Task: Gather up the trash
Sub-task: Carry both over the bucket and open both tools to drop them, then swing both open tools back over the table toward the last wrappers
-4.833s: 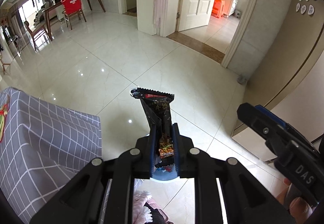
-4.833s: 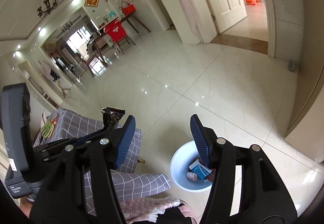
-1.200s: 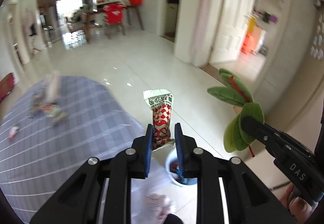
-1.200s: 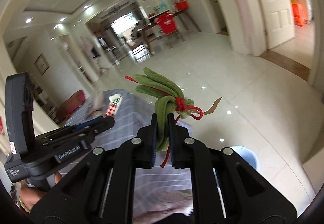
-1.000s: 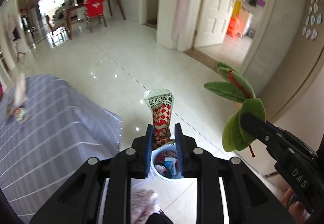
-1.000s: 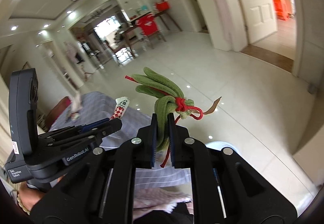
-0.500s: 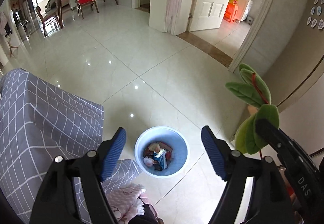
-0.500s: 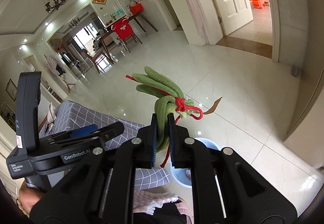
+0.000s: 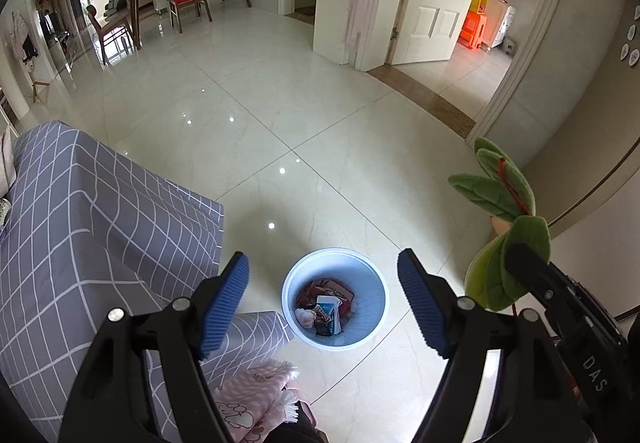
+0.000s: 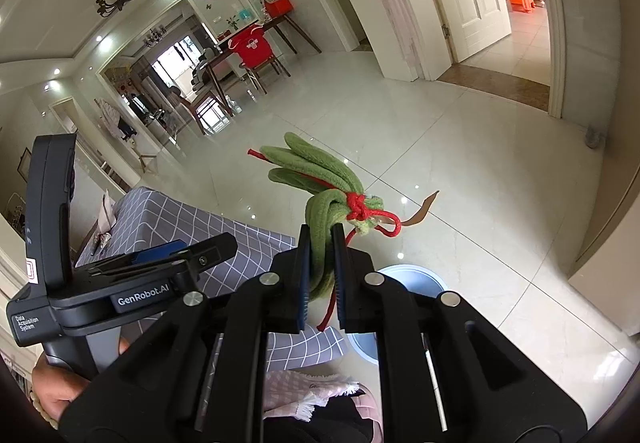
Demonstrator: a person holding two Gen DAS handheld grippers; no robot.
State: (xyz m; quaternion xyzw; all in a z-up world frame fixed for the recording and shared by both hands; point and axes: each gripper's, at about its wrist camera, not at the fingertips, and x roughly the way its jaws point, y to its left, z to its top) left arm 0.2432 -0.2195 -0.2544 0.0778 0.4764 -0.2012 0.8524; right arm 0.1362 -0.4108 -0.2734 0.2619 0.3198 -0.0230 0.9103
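My left gripper (image 9: 323,303) gapes empty over the bin (image 9: 370,327); my right gripper (image 10: 321,277) pinches the green bundle (image 10: 320,195).

Legible text:
- "GenRobot.AI", white print on the black body of the left gripper (image 10: 172,261), right wrist view.
- "Data Acquisition System", small white print on the same body's lower left corner.
- "DAS", on the right gripper (image 9: 524,261), left wrist view.
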